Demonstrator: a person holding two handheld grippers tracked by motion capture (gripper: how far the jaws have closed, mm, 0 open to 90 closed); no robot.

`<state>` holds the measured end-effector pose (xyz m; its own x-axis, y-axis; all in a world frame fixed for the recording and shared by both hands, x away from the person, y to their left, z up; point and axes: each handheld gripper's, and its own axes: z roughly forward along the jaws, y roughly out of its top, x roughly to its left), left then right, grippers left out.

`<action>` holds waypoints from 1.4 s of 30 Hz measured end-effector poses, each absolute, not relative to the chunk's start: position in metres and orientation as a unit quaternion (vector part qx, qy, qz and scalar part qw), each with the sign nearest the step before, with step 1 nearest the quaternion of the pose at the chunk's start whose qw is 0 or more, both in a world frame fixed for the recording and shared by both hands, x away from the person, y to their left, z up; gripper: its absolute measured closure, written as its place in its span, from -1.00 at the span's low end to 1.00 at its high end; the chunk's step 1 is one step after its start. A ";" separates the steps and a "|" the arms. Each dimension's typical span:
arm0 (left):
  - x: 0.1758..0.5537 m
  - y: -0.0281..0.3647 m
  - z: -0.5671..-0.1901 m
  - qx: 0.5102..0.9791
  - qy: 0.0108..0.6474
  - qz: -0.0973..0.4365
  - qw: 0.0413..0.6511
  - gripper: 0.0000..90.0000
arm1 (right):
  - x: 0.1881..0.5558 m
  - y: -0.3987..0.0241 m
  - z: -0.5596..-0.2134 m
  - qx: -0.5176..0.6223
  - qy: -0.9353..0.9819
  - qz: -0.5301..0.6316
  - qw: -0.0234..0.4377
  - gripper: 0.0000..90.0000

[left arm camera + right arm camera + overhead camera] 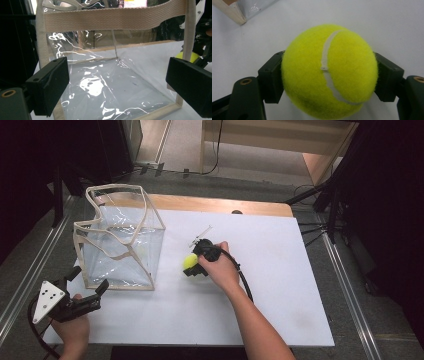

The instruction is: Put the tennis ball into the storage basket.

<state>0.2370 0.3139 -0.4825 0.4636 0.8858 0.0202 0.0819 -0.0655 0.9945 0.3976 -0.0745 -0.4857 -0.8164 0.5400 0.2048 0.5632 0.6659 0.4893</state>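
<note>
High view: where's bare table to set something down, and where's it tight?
Free: the white board's whole right side, between the right hand and the right edge; also the front strip between the two forearms. Tight: the left side, where the clear bag stands, the left gripper at its front corner, and the tennis ball in the right gripper just beside it.

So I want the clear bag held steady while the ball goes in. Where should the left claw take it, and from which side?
Grip the woven top band of the clear bag, coming in level from the near side, where the open left claw already faces it. The band is flat and firm, while the plastic walls are thin, creased and would likely slip or buckle. The right claw holds the tennis ball.
</note>
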 end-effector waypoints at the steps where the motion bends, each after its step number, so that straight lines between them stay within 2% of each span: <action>1: 0.237 0.314 -0.482 0.639 0.379 0.353 0.569 -0.88 | 0.398 -0.075 -0.486 -0.302 -0.912 -0.275 0.021 -0.48; 10: 0.237 0.313 -0.483 0.640 0.378 0.353 0.568 -0.88 | 0.397 -0.070 -0.476 -0.292 -0.918 -0.270 -0.002 -0.47; 42: 0.237 0.314 -0.482 0.637 0.380 0.352 0.571 -0.88 | 0.401 -0.014 -0.442 -0.224 -0.926 -0.304 0.011 -0.47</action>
